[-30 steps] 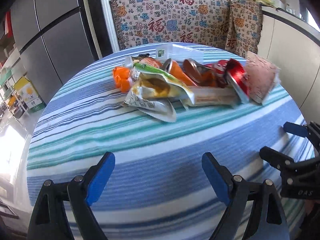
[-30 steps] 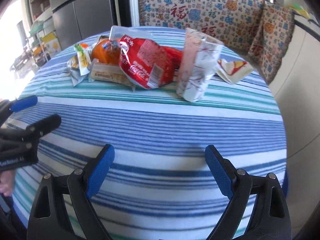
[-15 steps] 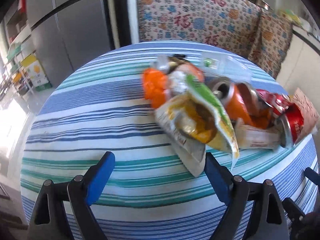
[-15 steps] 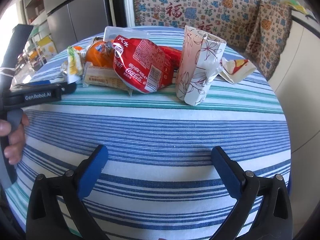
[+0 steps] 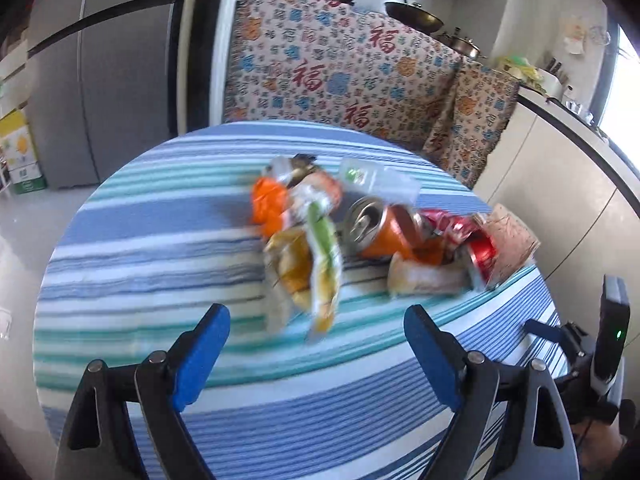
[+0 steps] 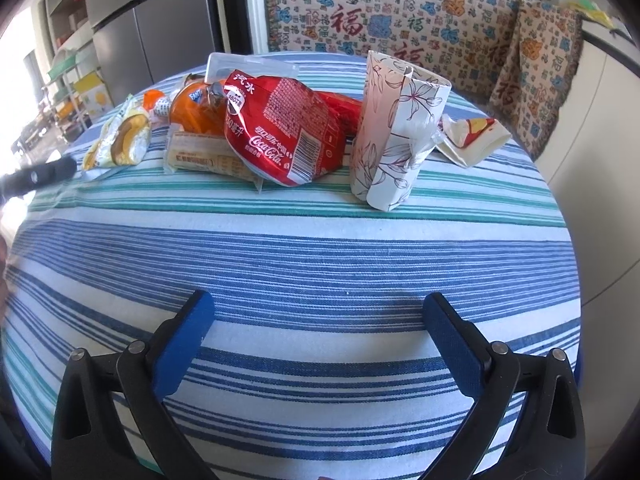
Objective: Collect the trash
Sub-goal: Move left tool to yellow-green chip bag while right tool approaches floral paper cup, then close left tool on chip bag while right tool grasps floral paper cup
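- Left wrist view: my left hand-held gripper hangs wide apart and empty above the striped table, with nothing between its blue pads.
- The trash lies in one heap near the middle of the table, just ahead of those pads. Nearest is a yellow-and-green snack wrapper. Beyond it lie an orange wrapper, a dented orange can on its side, a red can and a pink floral paper bag.
- This view is blurred, so I cannot read how the wrappers overlap. To do the step well I would line one pad on each side of the snack wrapper's near edge, come down low, and pinch a fold rather than the flat face, since thin foil should slip.
- Right wrist view: my right hand-held gripper is fully released and empty, its jaws having just spread to their widest over bare cloth, well short of the heap.
- Here the crumpled red Coca-Cola wrapper leans on a flat bread packet; the floral paper bag stands upright just beside it.
- Containers: I cannot see into the floral bag. A clear plastic box lies behind the heap, contents unclear. No bin shows.
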`<state>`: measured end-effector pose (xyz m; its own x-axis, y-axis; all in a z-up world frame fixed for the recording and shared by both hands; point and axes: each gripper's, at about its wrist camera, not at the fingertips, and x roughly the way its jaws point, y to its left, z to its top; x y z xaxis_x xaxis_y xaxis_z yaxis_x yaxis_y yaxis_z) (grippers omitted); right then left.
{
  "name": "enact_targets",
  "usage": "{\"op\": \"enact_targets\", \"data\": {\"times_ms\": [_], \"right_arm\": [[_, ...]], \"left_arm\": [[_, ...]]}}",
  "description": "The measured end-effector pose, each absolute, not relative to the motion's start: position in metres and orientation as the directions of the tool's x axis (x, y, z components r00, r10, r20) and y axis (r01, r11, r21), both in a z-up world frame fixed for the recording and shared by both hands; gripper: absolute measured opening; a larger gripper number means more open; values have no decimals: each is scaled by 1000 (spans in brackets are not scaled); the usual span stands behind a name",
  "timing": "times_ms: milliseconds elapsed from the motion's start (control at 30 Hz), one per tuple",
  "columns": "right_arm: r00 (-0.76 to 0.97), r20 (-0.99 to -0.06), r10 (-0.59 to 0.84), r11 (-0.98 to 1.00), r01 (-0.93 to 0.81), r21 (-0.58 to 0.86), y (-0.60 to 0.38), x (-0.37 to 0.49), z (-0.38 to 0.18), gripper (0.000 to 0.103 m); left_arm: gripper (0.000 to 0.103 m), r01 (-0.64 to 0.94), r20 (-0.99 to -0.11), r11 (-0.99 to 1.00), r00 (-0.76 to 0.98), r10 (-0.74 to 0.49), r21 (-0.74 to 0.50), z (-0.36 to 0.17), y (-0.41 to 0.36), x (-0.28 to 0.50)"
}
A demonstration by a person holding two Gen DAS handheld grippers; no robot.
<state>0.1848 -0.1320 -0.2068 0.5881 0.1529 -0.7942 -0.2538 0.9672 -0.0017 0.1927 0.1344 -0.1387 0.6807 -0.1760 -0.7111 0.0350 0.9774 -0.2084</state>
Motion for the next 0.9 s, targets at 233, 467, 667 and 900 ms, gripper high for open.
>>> {"op": "enact_targets", "data": {"times_ms": [233, 467, 667, 900], "right_arm": [[588, -794, 155, 968, -252, 2, -132, 185, -207, 103], [590, -790, 166, 971, -240, 25, -136, 185, -207, 103], [611, -766, 199, 978, -178, 112, -156, 184, -203, 102], [582, -801, 140, 987, -151, 62, -166, 221, -202, 98]], "left_arm": [[91, -18, -808, 992, 582, -91, -125, -172, 130, 251], [45, 19, -796, 995, 599, -88, -96, -173, 127, 240], [36, 64, -797, 994, 595, -106, -84, -168, 116, 197], [36, 95, -799, 989, 583, -149, -115, -168, 90, 159]]}}
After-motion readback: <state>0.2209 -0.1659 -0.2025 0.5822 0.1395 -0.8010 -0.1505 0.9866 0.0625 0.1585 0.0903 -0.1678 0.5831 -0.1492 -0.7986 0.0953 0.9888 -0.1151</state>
